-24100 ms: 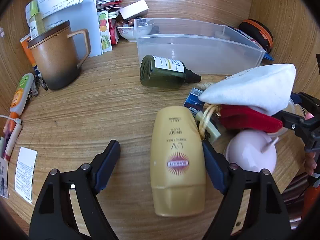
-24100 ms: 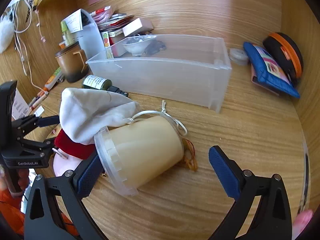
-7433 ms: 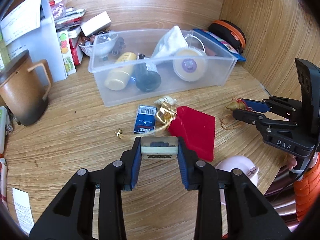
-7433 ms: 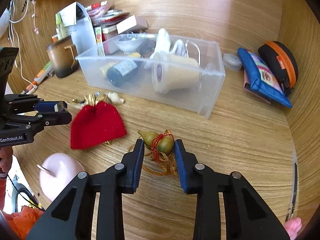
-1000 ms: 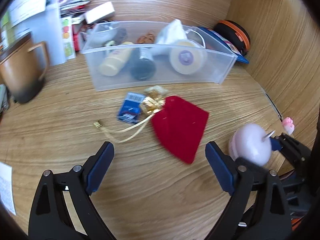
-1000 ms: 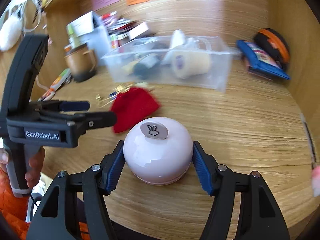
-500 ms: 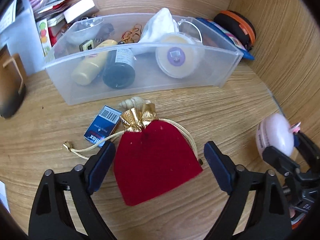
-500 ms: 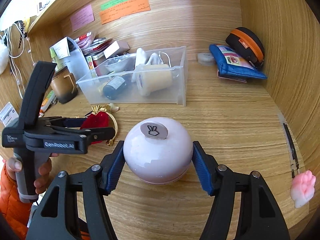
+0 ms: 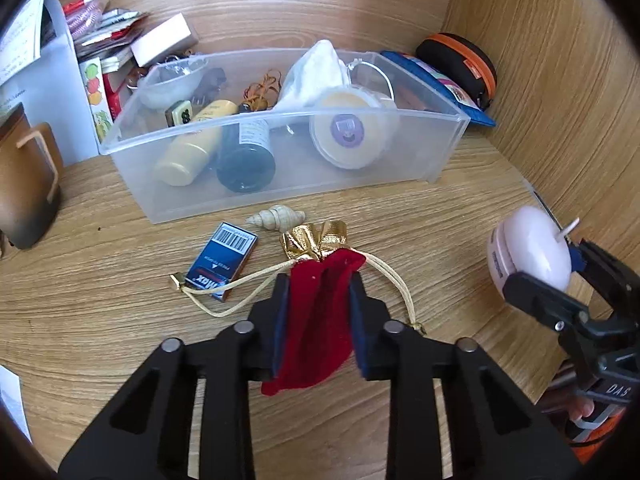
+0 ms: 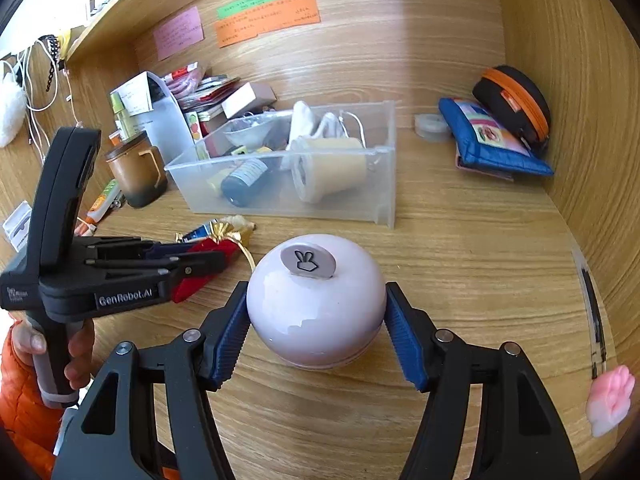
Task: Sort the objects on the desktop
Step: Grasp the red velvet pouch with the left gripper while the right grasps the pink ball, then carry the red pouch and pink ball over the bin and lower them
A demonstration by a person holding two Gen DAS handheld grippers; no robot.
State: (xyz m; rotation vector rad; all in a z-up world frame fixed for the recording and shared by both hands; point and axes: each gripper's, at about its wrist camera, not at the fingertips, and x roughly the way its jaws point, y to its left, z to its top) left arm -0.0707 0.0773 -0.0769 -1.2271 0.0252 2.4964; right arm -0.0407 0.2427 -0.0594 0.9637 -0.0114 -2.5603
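Observation:
My left gripper point(image 9: 318, 316) is shut on a red velvet pouch point(image 9: 318, 320) with a gold top and cord, just in front of the clear plastic bin point(image 9: 436, 156). The pouch also shows in the right wrist view point(image 10: 200, 268). My right gripper point(image 10: 316, 320) is shut on a pink round apple-shaped object point(image 10: 316, 304) and holds it above the desk; it also shows at the right of the left wrist view point(image 9: 528, 248). The bin point(image 10: 384, 176) holds a yellow tube, a dark bottle, a cream tub and a white cloth.
A blue small box point(image 9: 222, 260) and a seashell point(image 9: 276, 216) lie on the desk before the bin. A brown mug point(image 9: 24, 188) stands left. A blue pouch point(image 10: 492, 140), an orange-black case point(image 10: 516, 100) and a tape roll point(image 10: 430, 125) sit at the back right. Wooden walls close in behind and right.
My left gripper has closed on the red pouch, which now bunches between the fingers. My right gripper still holds the pink object and has lifted it slightly.

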